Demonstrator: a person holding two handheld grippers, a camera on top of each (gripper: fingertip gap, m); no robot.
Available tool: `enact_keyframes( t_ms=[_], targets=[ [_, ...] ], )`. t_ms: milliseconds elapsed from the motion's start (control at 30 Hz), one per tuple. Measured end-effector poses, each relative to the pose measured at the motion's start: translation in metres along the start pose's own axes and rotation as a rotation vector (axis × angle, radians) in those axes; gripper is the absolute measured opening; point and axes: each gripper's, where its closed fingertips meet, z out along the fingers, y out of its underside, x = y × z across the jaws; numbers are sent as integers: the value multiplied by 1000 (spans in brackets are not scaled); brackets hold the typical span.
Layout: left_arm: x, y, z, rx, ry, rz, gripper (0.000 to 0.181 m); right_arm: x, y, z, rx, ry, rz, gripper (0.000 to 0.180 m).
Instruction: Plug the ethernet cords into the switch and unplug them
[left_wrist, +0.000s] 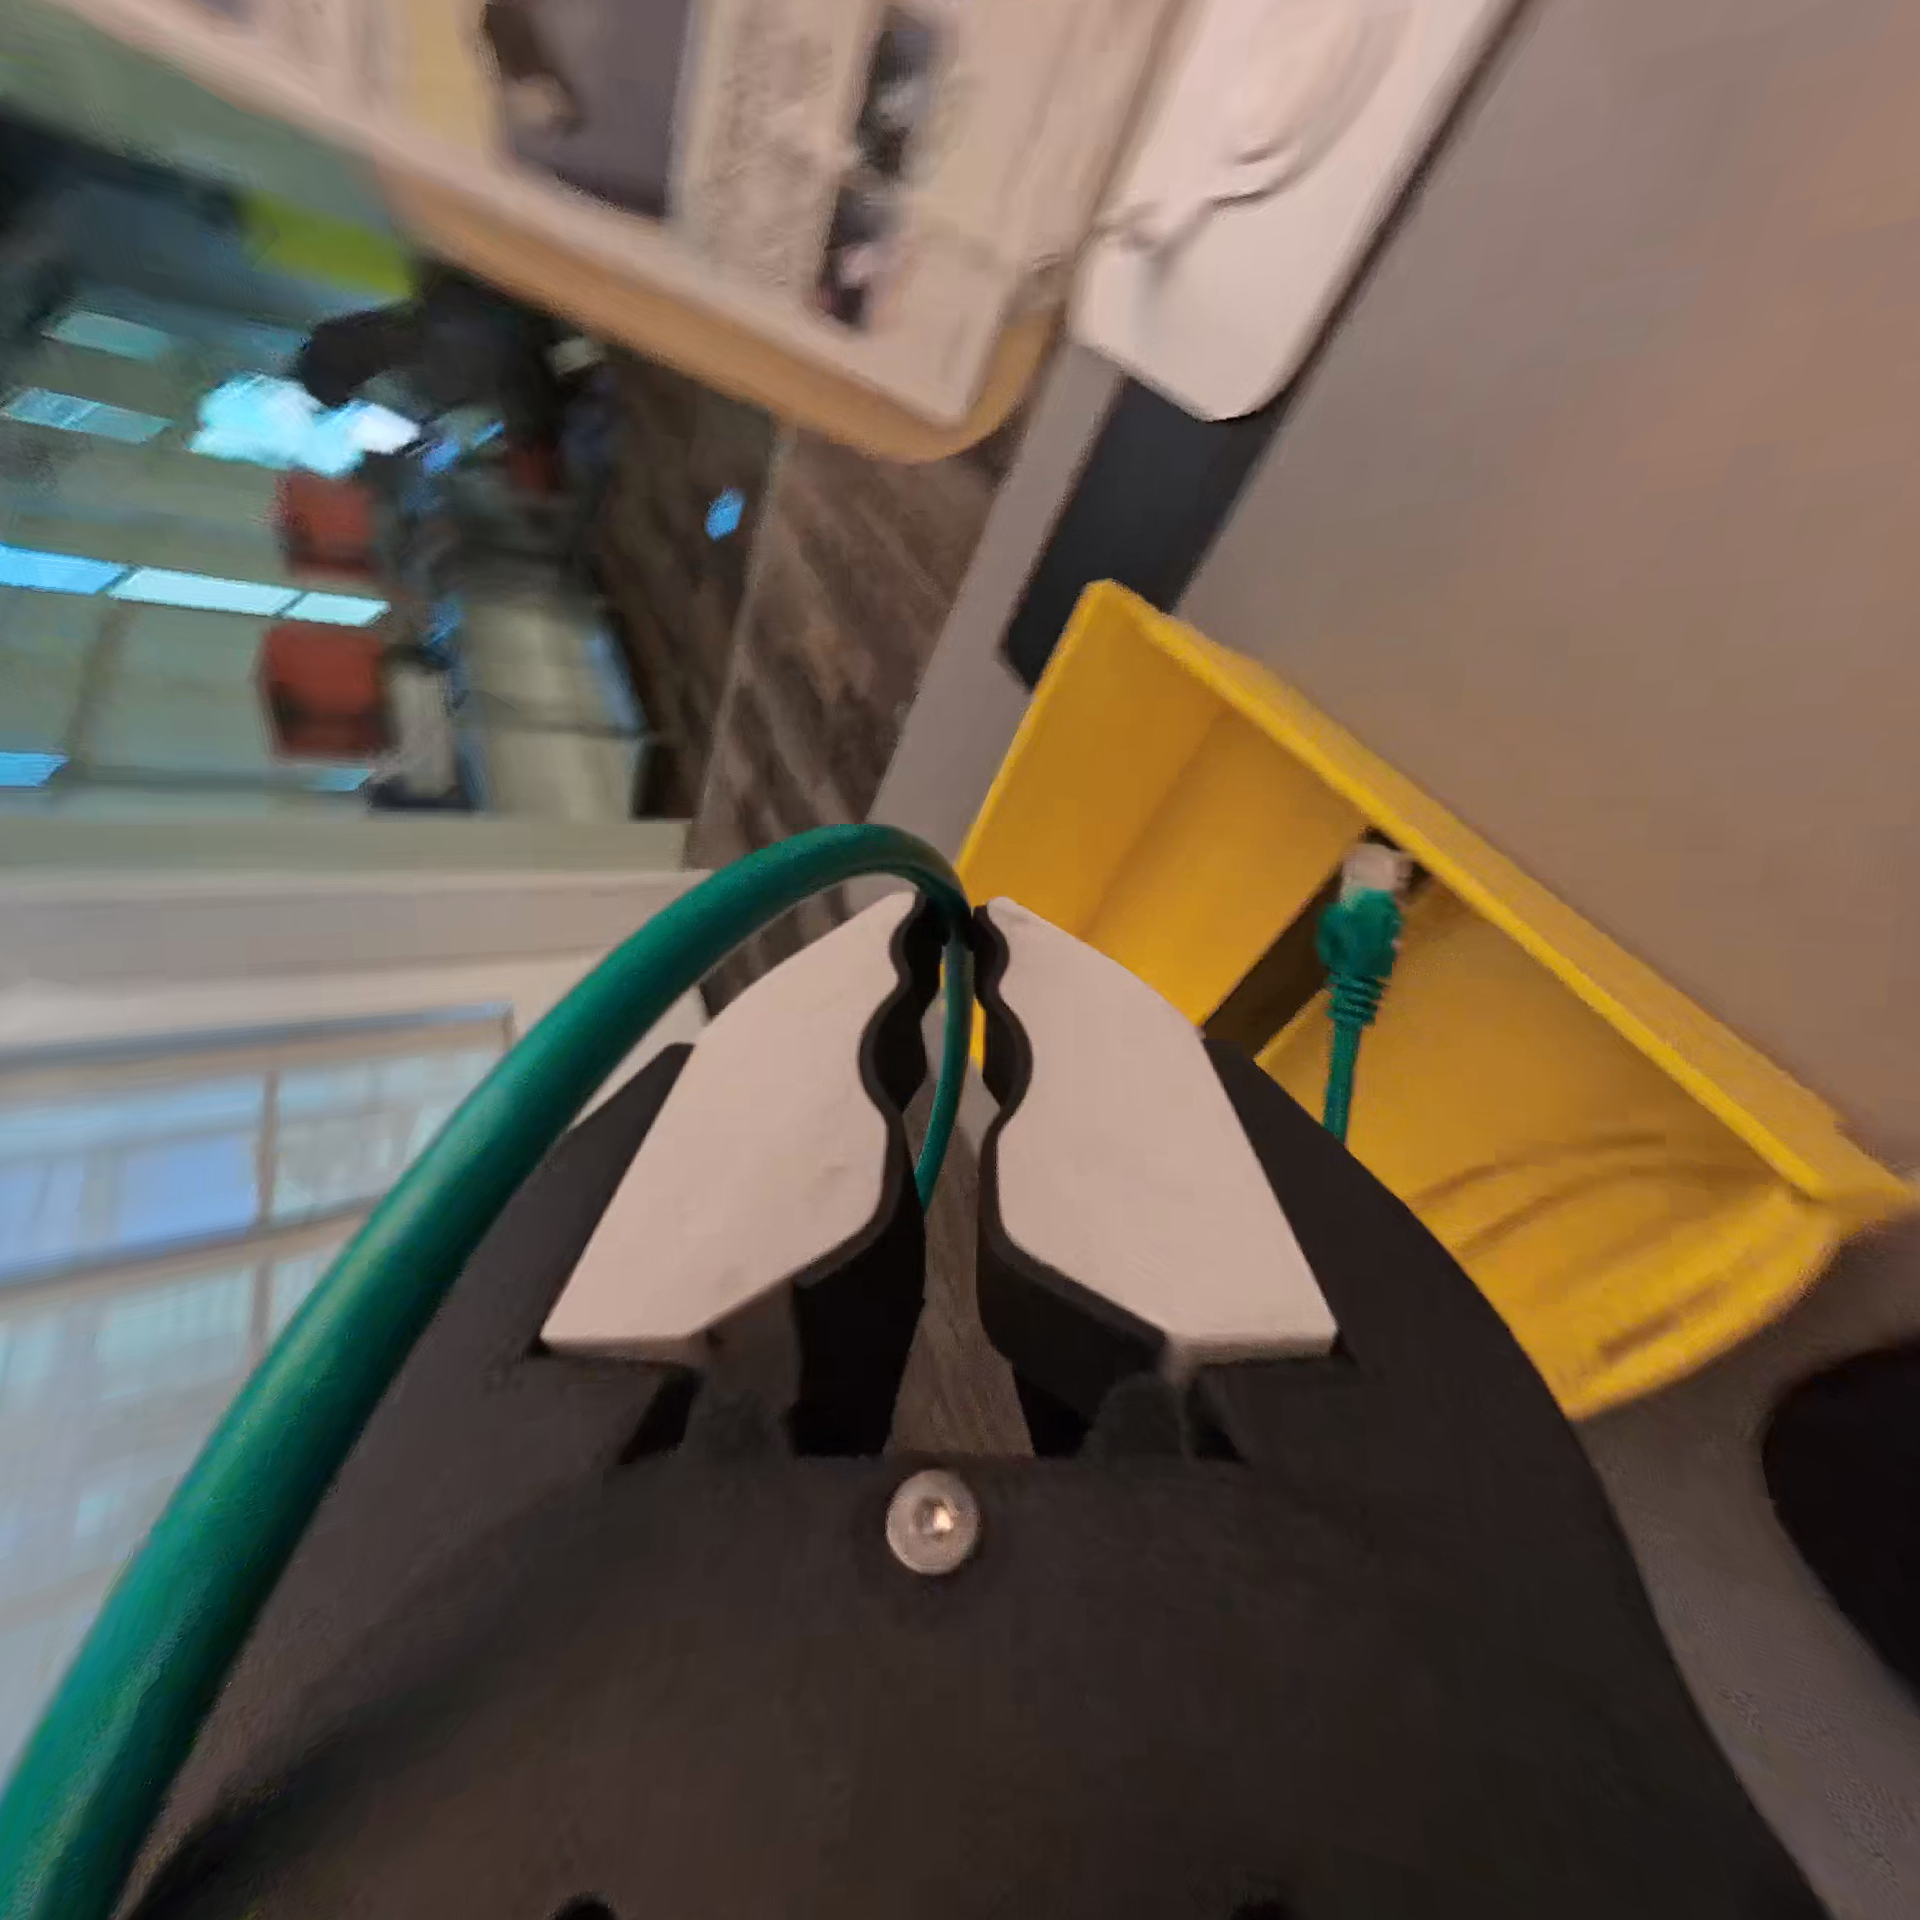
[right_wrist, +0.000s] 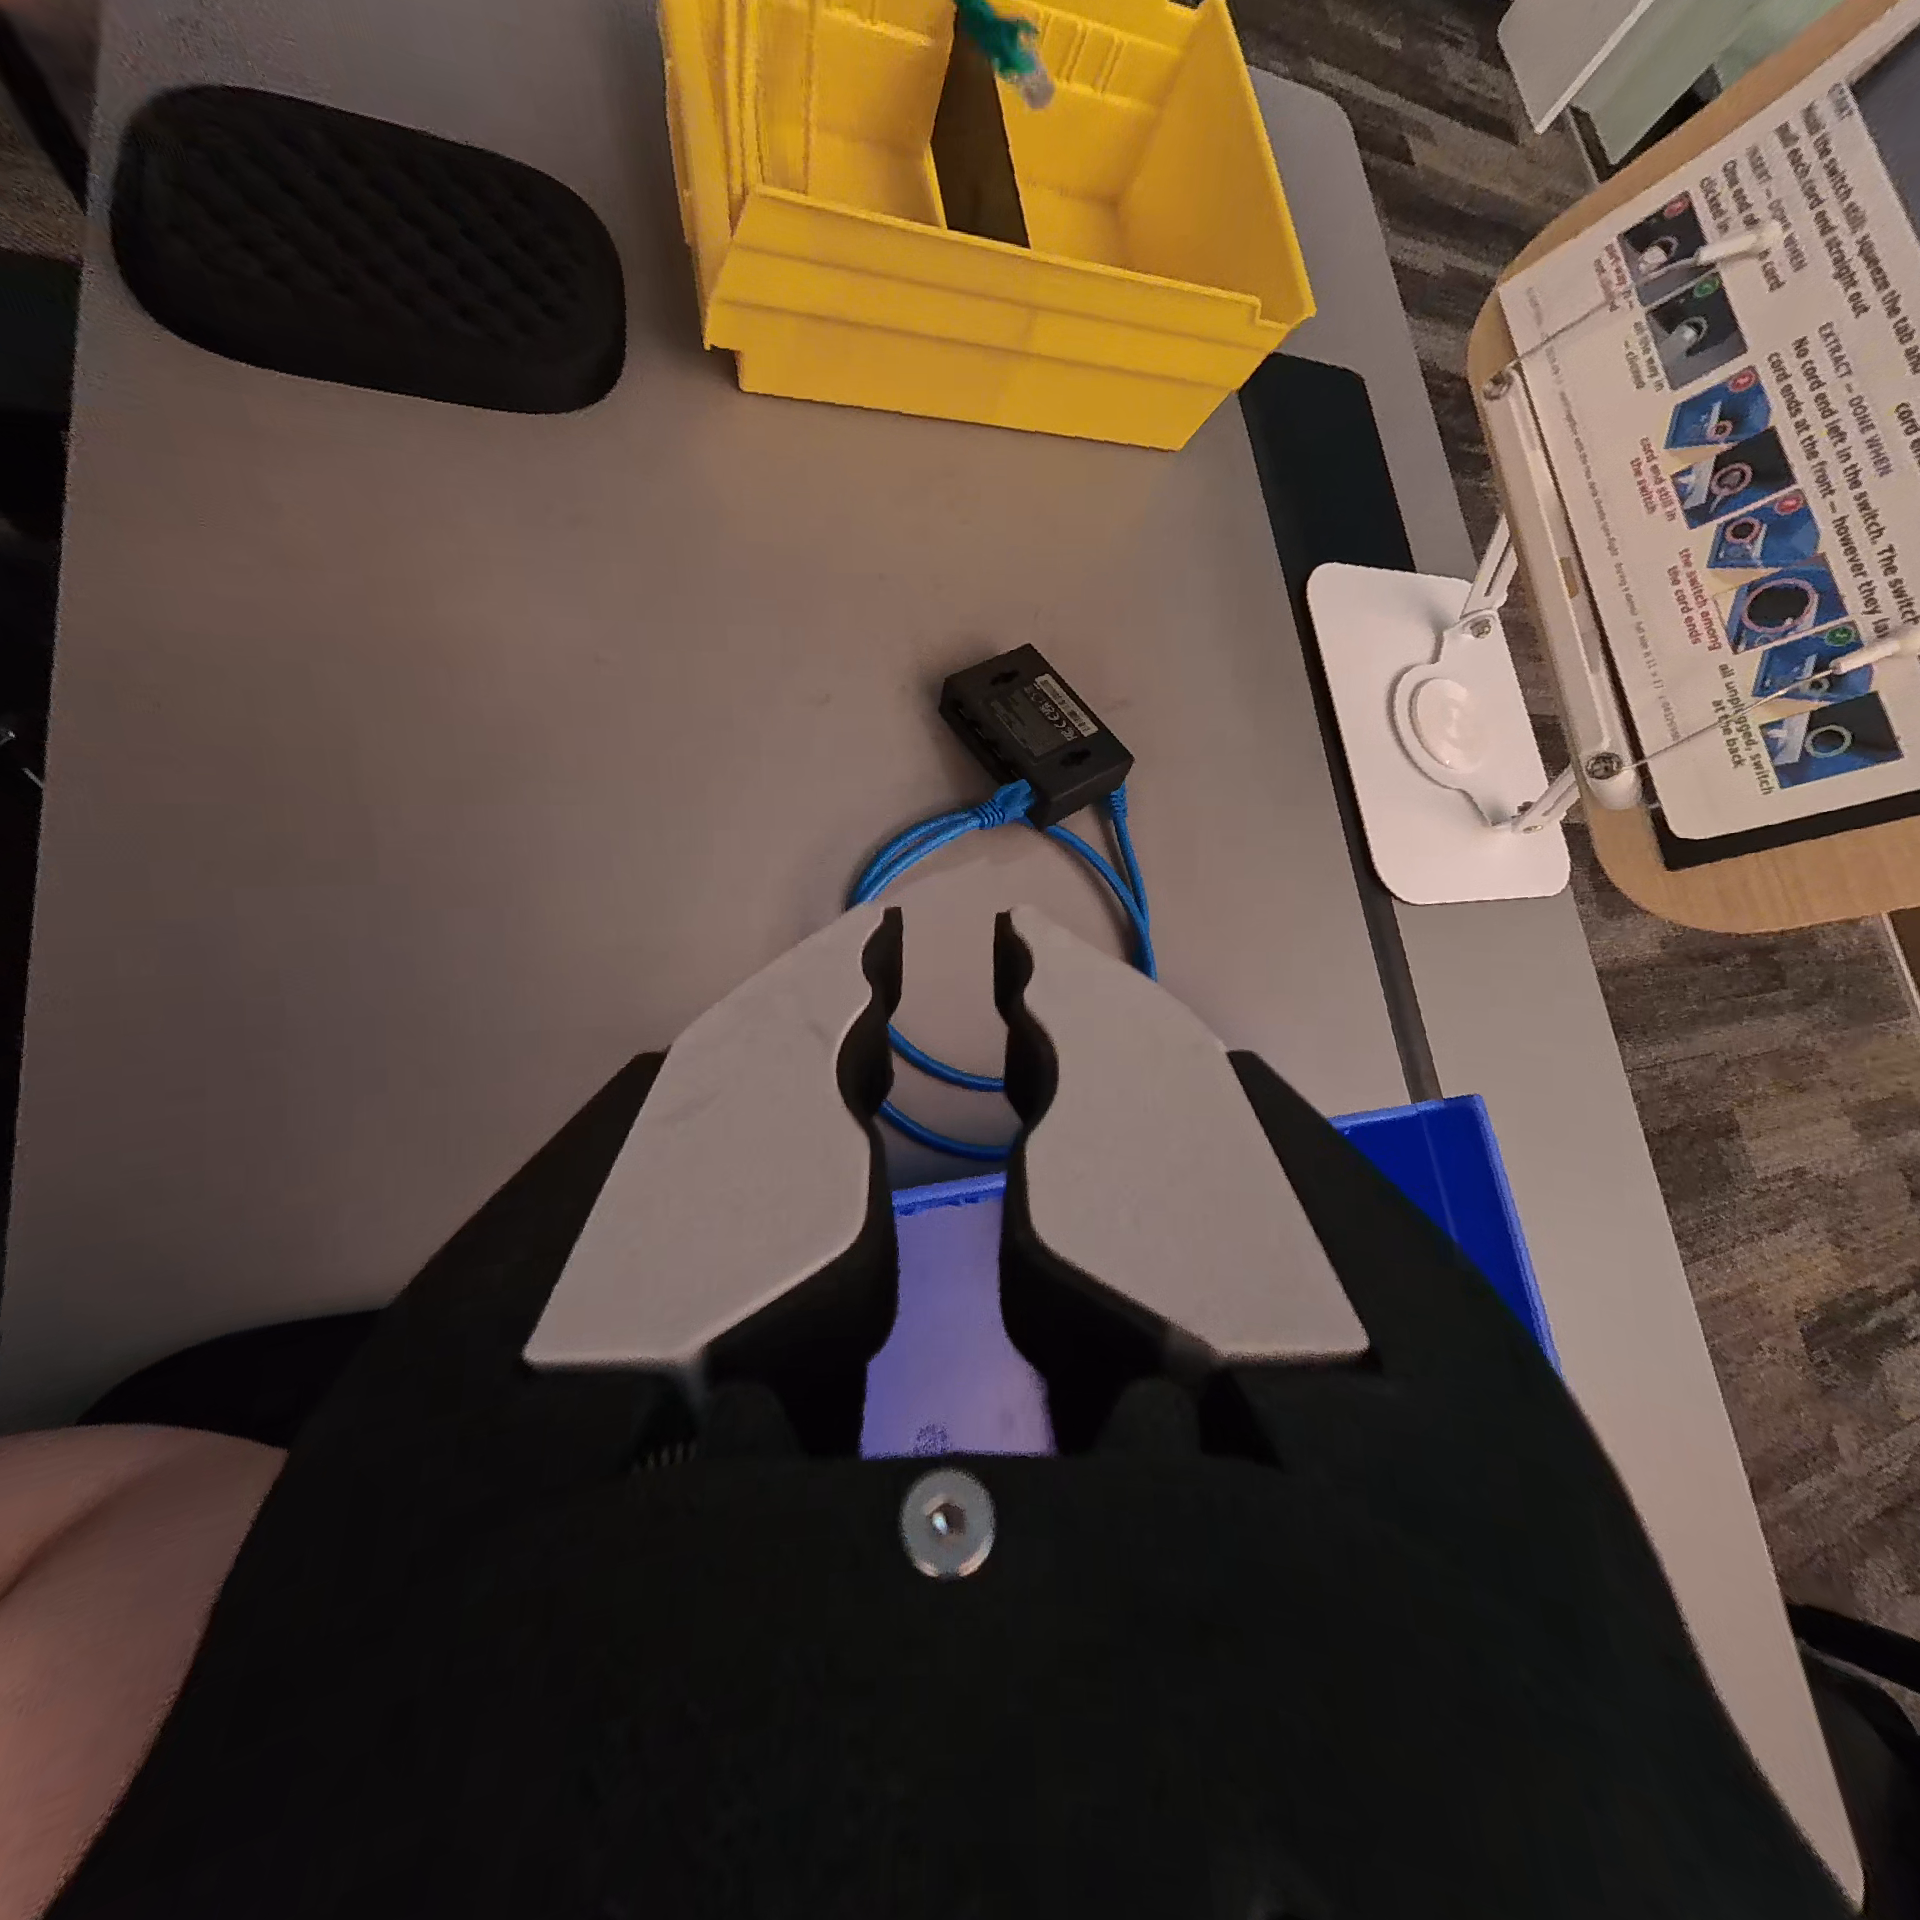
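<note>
My left gripper (left_wrist: 971, 920) is shut on a green ethernet cord (left_wrist: 436, 1122), which loops over its tips. The cord's free plug end (left_wrist: 1361, 935) hangs over the yellow bin (left_wrist: 1558, 997); it also shows at the top of the right wrist view (right_wrist: 1008, 47). A small black switch (right_wrist: 1034, 732) lies on the grey table (right_wrist: 468, 675), with a blue ethernet cord (right_wrist: 1127, 894) plugged into it at both ends and looped toward me. My right gripper (right_wrist: 948, 920) is open and empty, hovering above the blue loop, short of the switch.
A yellow bin (right_wrist: 997, 312) stands at the table's far side. A black pad (right_wrist: 364, 249) lies to its left. A blue bin (right_wrist: 1455, 1195) sits under my right gripper. A white stand (right_wrist: 1444, 727) holds an instruction sheet (right_wrist: 1766, 468) at the right. There is about 35 cm between the tips of the two grippers. From the right gripper's tips to the small black switch (right_wrist: 1034, 732) is close to 25 cm.
</note>
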Motion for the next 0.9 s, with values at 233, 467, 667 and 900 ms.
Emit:
enact_keyframes(
  t_ms=[233,467,667,900],
  targets=[
    [15,68,36,-450,292,423,5,-5,-5,-4,20,1,-29,17],
    [45,118,47,-663,451,635,4,-3,-6,-10,44,11,-22,17],
    [3,138,39,-792,403,793,4,-1,-2,-4,18,6,-18,17],
    [-28,147,17,-954,392,959,4,0,0,-4,11,14,-17,17]
  ],
)
